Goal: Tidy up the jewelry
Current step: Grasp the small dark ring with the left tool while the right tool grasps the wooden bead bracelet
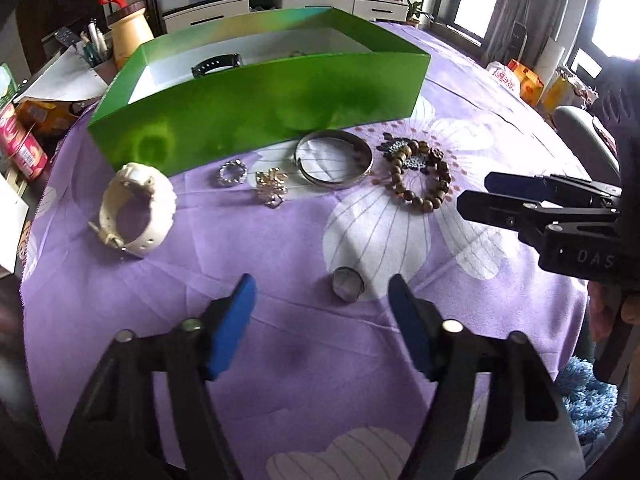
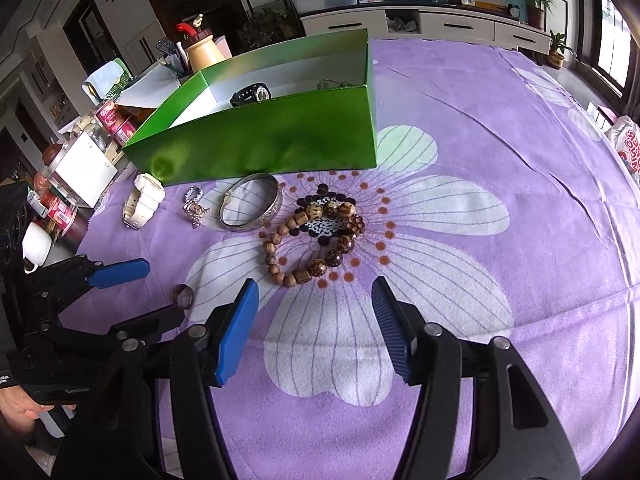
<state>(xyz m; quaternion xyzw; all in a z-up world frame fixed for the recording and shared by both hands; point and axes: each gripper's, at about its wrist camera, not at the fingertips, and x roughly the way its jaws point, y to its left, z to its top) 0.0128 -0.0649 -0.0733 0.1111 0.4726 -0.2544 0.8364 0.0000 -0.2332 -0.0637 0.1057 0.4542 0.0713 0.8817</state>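
Observation:
A green box (image 1: 260,108) (image 2: 260,140) stands on the purple flowered cloth, with a black watch (image 1: 216,65) (image 2: 251,94) inside. In front of it lie a white watch (image 1: 138,208) (image 2: 142,200), a small beaded ring (image 1: 232,173), a gold brooch (image 1: 273,188), a silver bangle (image 1: 334,158) (image 2: 251,208), wooden bead bracelets (image 1: 420,176) (image 2: 316,240) and a dark ring (image 1: 347,284) (image 2: 184,296). My left gripper (image 1: 322,320) is open and empty, just short of the dark ring. My right gripper (image 2: 316,320) is open and empty, near the wooden beads.
Cans, cartons, a pen holder and a beige jar (image 1: 130,32) crowd the table's left edge beyond the cloth. A blue fluffy item (image 1: 588,396) and a chair (image 1: 580,136) are off the right side. A white cabinet stands far behind.

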